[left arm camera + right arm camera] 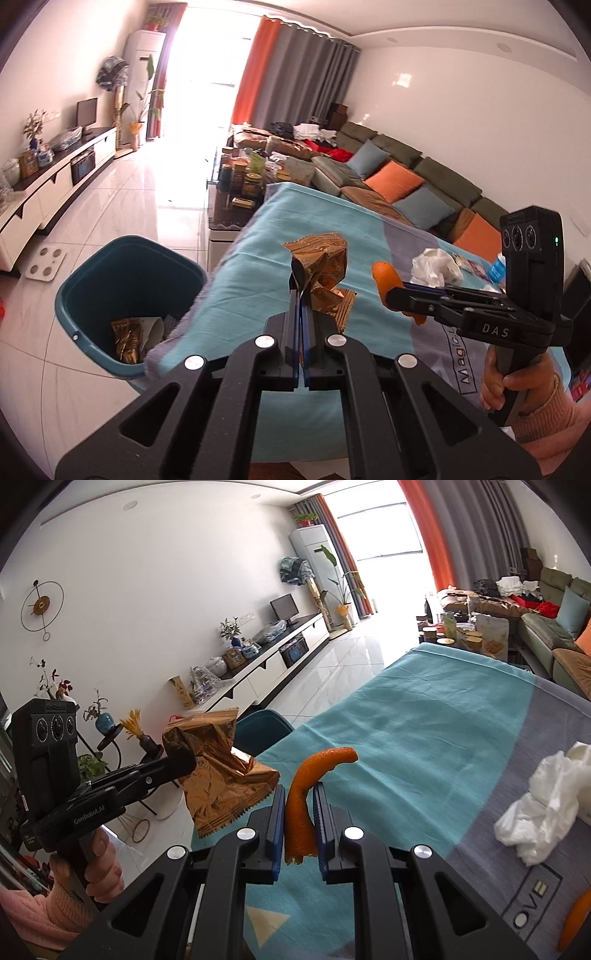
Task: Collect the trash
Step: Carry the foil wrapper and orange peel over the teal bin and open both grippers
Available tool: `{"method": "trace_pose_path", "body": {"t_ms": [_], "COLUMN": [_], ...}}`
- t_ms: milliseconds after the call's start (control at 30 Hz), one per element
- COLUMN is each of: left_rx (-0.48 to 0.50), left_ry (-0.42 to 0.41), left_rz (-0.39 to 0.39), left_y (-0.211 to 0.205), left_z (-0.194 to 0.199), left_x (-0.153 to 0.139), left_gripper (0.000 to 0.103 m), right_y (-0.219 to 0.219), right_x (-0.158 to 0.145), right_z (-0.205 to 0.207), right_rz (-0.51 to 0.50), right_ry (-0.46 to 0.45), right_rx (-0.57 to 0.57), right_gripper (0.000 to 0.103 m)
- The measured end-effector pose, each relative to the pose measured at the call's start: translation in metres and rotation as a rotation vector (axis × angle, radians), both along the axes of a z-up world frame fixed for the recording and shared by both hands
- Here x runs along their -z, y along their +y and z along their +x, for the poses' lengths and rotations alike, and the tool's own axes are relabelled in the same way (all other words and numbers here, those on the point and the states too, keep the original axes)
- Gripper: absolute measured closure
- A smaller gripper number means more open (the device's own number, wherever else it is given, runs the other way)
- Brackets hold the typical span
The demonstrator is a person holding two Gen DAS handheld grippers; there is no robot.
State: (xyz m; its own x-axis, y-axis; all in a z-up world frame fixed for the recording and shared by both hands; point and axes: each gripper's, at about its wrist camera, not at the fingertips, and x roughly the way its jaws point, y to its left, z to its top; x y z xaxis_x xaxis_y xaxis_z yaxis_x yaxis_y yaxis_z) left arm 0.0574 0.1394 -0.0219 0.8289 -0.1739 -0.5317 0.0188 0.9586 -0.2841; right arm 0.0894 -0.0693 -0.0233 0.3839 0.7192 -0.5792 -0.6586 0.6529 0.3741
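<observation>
My left gripper [300,295] is shut on a crumpled gold-brown snack wrapper [323,271] and holds it above the teal tablecloth [258,240], to the right of the teal trash bin [92,288]. The bin holds another gold wrapper [127,339] and paper. My right gripper [300,794] is shut on a strip of orange peel [306,794] above the cloth. In the right wrist view the left gripper [183,764] holds the wrapper [218,771]; the bin [264,731] shows behind it. In the left wrist view the right gripper [391,291] holds the peel [384,277].
A crumpled white tissue [543,819] lies on the grey part of the cloth, with another orange peel [576,919] at the right edge. A low table with jars [243,177] stands beyond the table's far end. A sofa [406,173] runs along the right.
</observation>
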Motion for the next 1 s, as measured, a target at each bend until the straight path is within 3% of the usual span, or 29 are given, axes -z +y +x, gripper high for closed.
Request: {"method": "trace_pose_path", "body": {"t_ms": [1000], "left_rx": [-0.172], "left_ry": [-0.003], "left_rz": [0.019], "left_y": [0.062], "left_z": [-0.015], "left_x": [-0.010], "left_gripper": [0.102], "right_y": [0.091], "right_x": [-0.009], "right_z": [0.012], "right_rz": [-0.014], "right_ry": [-0.010], "right_rx": [-0.176], "right_gripper": [0.089]}}
